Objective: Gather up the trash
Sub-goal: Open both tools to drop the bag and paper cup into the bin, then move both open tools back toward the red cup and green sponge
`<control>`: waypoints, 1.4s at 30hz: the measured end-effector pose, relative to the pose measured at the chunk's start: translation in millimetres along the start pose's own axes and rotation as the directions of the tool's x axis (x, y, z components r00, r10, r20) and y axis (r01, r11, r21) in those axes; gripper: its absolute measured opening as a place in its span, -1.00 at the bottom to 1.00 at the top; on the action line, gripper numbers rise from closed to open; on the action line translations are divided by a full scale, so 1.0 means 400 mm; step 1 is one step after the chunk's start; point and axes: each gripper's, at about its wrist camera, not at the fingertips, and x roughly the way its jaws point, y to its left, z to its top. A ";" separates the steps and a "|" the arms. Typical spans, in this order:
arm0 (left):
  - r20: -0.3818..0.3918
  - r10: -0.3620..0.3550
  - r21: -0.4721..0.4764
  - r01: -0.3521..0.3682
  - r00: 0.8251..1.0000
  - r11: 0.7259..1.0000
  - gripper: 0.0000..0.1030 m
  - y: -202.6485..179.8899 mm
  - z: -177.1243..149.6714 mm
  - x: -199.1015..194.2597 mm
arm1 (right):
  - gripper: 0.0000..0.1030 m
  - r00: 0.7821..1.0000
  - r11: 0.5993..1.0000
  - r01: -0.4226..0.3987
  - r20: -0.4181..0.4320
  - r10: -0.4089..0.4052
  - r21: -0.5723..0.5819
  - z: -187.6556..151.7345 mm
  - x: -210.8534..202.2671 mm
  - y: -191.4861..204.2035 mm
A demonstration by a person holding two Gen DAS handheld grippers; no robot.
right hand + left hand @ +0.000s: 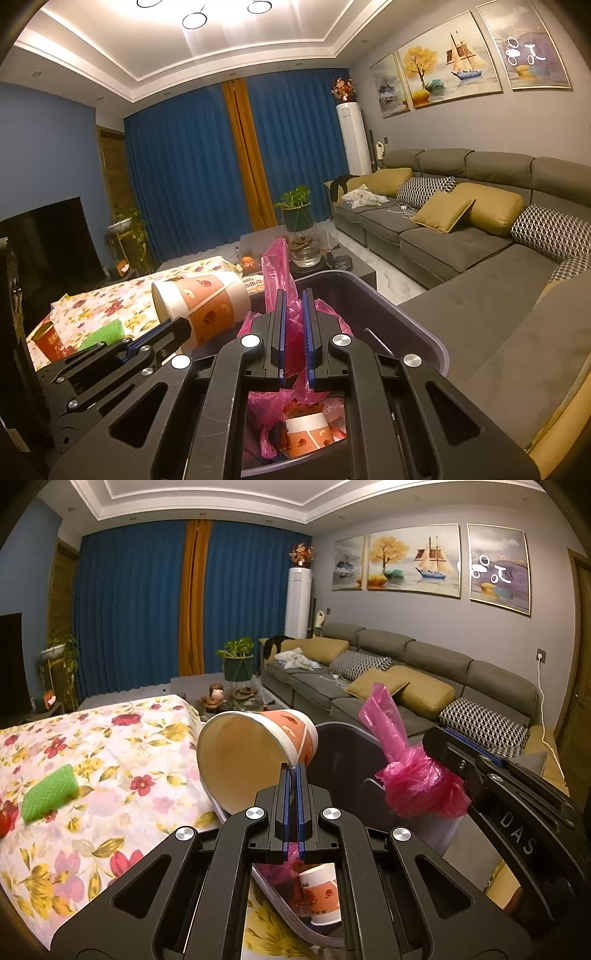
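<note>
The bin [417, 325] holds a cup [308, 432] and pink plastic; left gripper [294, 771] pinches a second cup's [255, 753] rim, tipped sideways over the bin; right gripper [294, 299] clamps a pink bag [275, 266]

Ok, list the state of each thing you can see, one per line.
Left tongs: shut on paper cup's rim.
Paper cup: empty, tipped sideways above the bin.
Right tongs: shut on pink bag.
Pink bag: crumpled, held over the bin.
Bin: open, with a second cup inside.
Green sponge: lying on the table.
</note>
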 end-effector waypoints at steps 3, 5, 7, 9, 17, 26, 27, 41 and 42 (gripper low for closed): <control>-0.009 -0.014 -0.005 0.014 1.000 1.000 -0.95 0.003 0.000 0.010 | -0.82 1.000 1.000 -0.004 -0.001 0.004 0.009 0.003 0.006 -0.006; -0.014 -0.019 -0.008 0.019 1.000 1.000 -0.95 0.007 -0.001 0.018 | -0.82 1.000 1.000 -0.012 0.001 0.012 0.016 0.005 0.009 -0.010; -0.017 -0.029 -0.005 0.029 0.999 1.000 -0.95 0.007 -0.002 0.024 | -0.71 1.000 1.000 -0.006 0.007 0.006 0.021 0.003 0.010 -0.017; -0.024 -0.036 -0.001 0.036 0.999 0.999 -0.94 0.008 -0.006 0.030 | -0.34 1.000 1.000 -0.006 0.013 0.005 0.028 0.001 0.010 -0.022; -0.030 -0.004 -0.029 0.003 1.000 1.000 0.16 0.042 -0.013 0.032 | 0.14 0.998 0.997 0.039 0.039 -0.042 0.060 0.003 -0.010 -0.040; 0.018 0.071 -0.004 -0.071 0.997 0.997 0.60 0.071 -0.009 -0.041 | 0.45 0.997 0.997 0.063 0.050 -0.065 0.045 -0.001 -0.045 -0.009; 0.017 0.086 -0.007 -0.086 0.996 0.996 0.62 0.082 -0.009 -0.051 | 0.48 0.997 0.997 0.061 0.052 -0.063 0.040 -0.002 -0.050 0.001; 0.034 0.316 -0.086 -0.312 0.948 0.946 0.72 0.327 -0.025 -0.223 | 0.65 0.999 0.998 -0.035 0.016 0.036 -0.056 -0.008 -0.060 0.197; 0.035 0.339 -0.092 -0.335 0.940 0.938 0.73 0.353 -0.027 -0.238 | 0.65 0.999 0.997 -0.042 0.015 0.043 -0.064 -0.009 -0.062 0.212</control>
